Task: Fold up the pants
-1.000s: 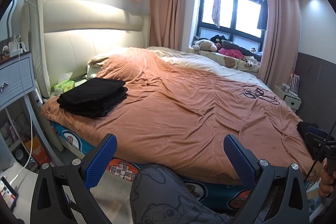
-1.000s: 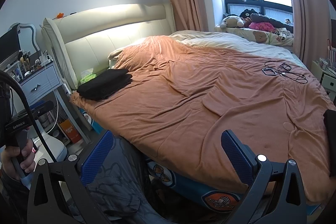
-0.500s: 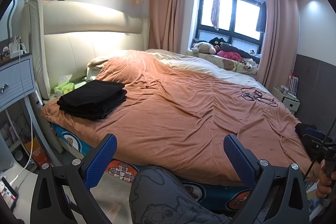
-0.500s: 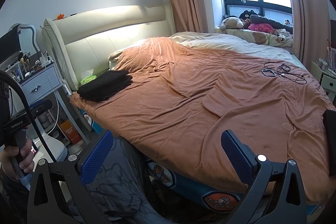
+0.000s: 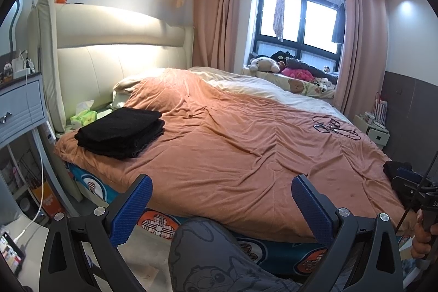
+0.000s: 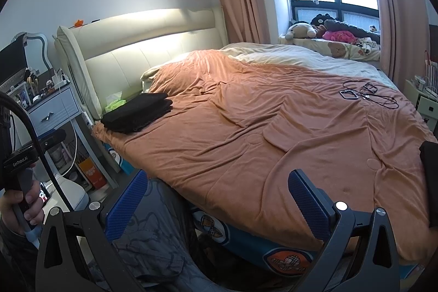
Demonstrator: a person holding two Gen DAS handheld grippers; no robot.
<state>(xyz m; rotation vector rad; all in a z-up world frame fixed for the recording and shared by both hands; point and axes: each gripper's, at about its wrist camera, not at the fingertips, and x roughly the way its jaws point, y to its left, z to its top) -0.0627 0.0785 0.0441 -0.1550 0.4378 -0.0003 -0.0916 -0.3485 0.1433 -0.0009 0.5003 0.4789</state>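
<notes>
Both claws are held off the near edge of the bed (image 5: 246, 155). Left gripper (image 5: 221, 207): jaws spread wide, empty. Right gripper (image 6: 216, 199): likewise wide, empty. Folded black pants (image 5: 120, 132) lie stacked at the far left corner beside the tissue box (image 5: 83, 116). Risk: a careless grab at the stack's edge would undo the folds or drag it off the bed.

A wide bed (image 5: 246, 155) under an orange quilt fills the room. Its cream padded headboard (image 5: 109, 51) stands against the white wall, a grey nightstand (image 5: 19, 106) beside it. Beyond the bed, pink curtains (image 5: 216, 10) frame a bright dark-framed window (image 5: 298, 21).
</notes>
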